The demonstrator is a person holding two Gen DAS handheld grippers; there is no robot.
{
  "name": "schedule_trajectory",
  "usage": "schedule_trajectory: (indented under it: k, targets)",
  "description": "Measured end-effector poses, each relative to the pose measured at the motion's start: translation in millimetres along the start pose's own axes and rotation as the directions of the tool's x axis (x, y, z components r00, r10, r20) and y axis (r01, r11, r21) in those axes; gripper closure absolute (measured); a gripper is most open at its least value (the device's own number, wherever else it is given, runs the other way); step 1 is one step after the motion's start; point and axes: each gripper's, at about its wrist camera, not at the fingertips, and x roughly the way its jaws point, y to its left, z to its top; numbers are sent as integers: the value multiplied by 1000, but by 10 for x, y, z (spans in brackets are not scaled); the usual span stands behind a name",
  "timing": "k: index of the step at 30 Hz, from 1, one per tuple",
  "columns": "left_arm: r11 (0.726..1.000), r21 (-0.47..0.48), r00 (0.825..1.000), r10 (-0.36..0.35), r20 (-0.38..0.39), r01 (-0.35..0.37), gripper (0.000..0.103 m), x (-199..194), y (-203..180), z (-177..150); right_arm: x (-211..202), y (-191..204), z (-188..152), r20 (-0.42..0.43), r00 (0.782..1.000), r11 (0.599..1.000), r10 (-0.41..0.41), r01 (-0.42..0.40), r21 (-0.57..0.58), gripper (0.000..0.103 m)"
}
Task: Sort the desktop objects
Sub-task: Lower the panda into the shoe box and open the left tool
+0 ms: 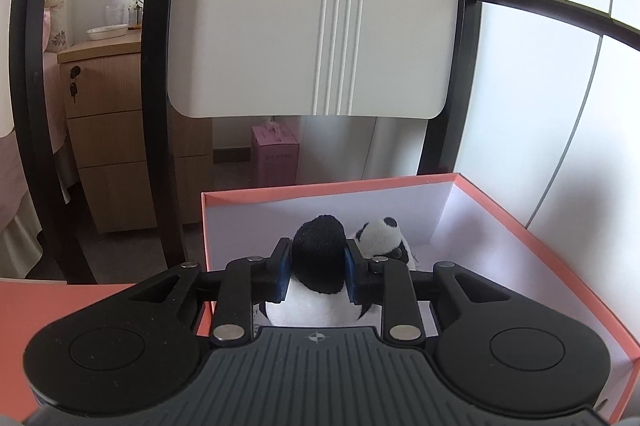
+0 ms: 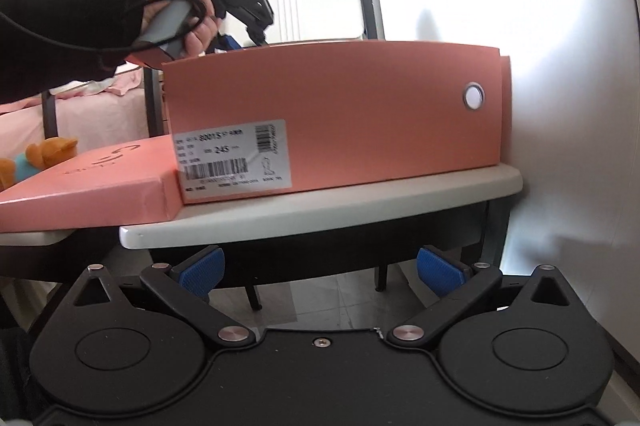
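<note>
**Panda toy held over the open shoebox**

Over the open pink shoebox [image 1: 532, 238], the left gripper [image 1: 318, 272] hung with its blue-padded fingers [image 1: 281, 280] pinching a plush panda toy [image 1: 320, 258] by a black furry part, the toy's white body below them and its head showing just behind the right-hand pad. The toy sat inside the box walls, though whether it touched the floor of the box could not be told, since the gripper body hid that. The box's white interior looked otherwise bare where it could be seen.

From the right wrist view, the shoebox [image 2: 336, 118] stood on a pale surface [image 2: 320, 222], with its pink lid [image 2: 88, 186] lying just beside it. A person's hand [image 2: 180, 6] in a dark sleeve held the left gripper's handle above the box's rim. The right gripper [image 2: 320, 272] waited low in front of the surface edge, its fingers spread wide and empty. An orange plush toy [image 2: 36, 158] lay beyond the lid, apparently not yet sorted.

The step in hand seemed to be releasing the panda into the box. Doing it well probably meant lowering until the toy rested on the box floor, parting the fingers fully so the fur did not snag on the pads, then lifting straight up clear of the box walls.
</note>
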Motion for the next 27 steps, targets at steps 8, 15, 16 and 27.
schedule_trajectory:
  k: [8, 15, 16, 27]
  targets:
    - [1000, 0, 999, -26, 29, 26, 16, -158, 67, -34, -84, 107, 83, 16, 1000, 1000, -3, 4, -13, 1]
    - [999, 30, 995, -37, 97, 35, 11, -519, 84, -19, -201, 191, 158, 35, 999, 1000, -2, 3, -28, 1]
    - [998, 41, 993, -41, 109, 36, 11, -587, 83, -21, -218, 207, 166, 38, 999, 1000, 0, 2, -31, 1]
    - [999, -8, 984, -32, 175, 34, 5, -1305, 360, -17, -371, 437, 321, 56, 998, 998, 34, -31, -46, 1]
